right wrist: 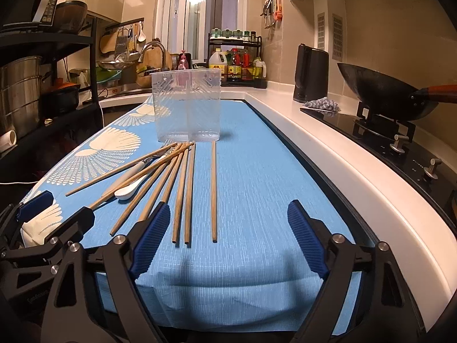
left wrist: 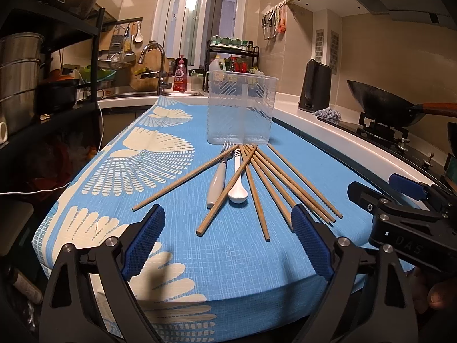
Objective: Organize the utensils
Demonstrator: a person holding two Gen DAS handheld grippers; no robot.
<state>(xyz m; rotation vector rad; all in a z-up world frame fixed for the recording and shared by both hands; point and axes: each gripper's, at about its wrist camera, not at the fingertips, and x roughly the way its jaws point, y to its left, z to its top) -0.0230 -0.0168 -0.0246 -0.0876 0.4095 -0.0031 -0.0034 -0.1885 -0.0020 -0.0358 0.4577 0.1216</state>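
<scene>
Left wrist view: my left gripper point(left wrist: 228, 228), black frame with blue ribbed pads, hangs spread wide over the near end of the table, nothing between the pads. Table wears a blue cloth with cream fan prints point(left wrist: 120, 171). Ahead of the pads lies a fan of light wooden chopsticks point(left wrist: 274, 183), far tips gathered near the base of a clear plastic two-compartment utensil holder point(left wrist: 241, 108), near ends splayed toward me. One near end sits just beside my right-hand pad; whether it touches, I cannot tell. Among the sticks: a fork with a pale grey handle point(left wrist: 218, 180), tines toward the holder, and a white ceramic spoon point(left wrist: 237, 183), bowl toward me, a chopstick crossing over both. Holder stands upright, both compartments empty. My right gripper point(left wrist: 397, 194) shows at the right edge, level with mine, well apart from the utensils. Right wrist view: right gripper point(right wrist: 225, 231) also spread wide, pinching nothing. Three chopsticks point(right wrist: 185, 194) run nearly straight toward me, their near ends lying just ahead of the gap between the pads, one stick set apart to the right. Spoon point(right wrist: 127, 192) and fork point(right wrist: 137, 168) lie left of that, beyond my left-hand pad. Holder point(right wrist: 187, 105) upright at the far tips. Left gripper point(right wrist: 57, 208) at the lower left corner.
</scene>
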